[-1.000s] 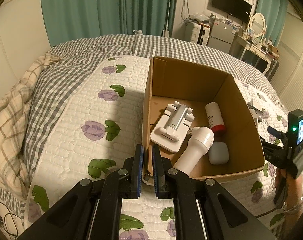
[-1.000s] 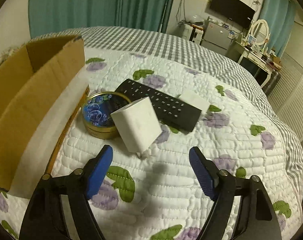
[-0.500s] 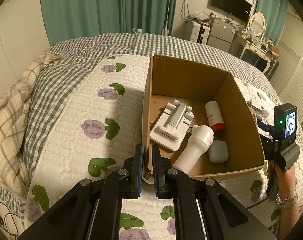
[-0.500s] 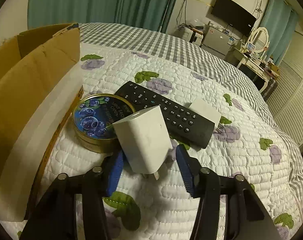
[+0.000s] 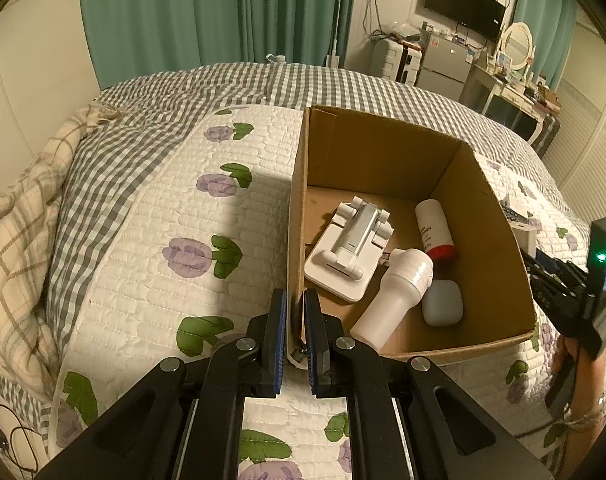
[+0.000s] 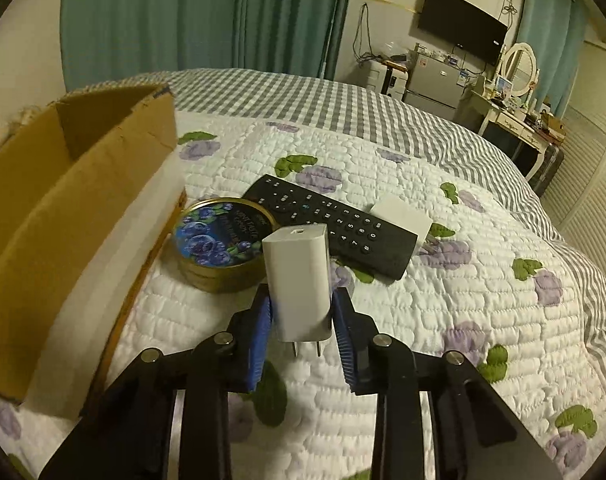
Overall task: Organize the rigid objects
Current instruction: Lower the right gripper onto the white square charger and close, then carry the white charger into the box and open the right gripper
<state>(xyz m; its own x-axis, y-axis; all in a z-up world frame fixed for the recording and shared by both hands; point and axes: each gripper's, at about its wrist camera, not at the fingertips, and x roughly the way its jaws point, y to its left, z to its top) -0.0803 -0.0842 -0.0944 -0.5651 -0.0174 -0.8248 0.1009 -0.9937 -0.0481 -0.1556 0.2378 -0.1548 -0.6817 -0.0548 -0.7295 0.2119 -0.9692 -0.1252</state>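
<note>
My right gripper (image 6: pixel 301 330) has the white charger (image 6: pixel 299 280) between its blue pads, and the jaws are closing on it; the pads sit against its two sides, low on the body, with the two metal prongs pointing down toward the quilt (image 6: pixel 443 320) just in front of my fingers. The charger stands upright in the grip, its port end up. Just behind it lies the round blueberry tin (image 6: pixel 219 246), and behind that the black remote (image 6: pixel 331 224) runs diagonally, with a small white adapter (image 6: pixel 403 218) touching its far end. The cardboard box (image 6: pixel 83 216) stands to the left of all this, beside the tin.

My left gripper (image 5: pixel 294 334) is clamped shut on the near corner of the same box (image 5: pixel 499 240), one pad outside the wall and one inside. In the box lie a white folding stand (image 5: pixel 347 248), a white bottle (image 5: pixel 391 300), a tube with a red cap (image 5: pixel 435 230) and a pale blue case (image 5: pixel 442 304), close together on the floor of the box
</note>
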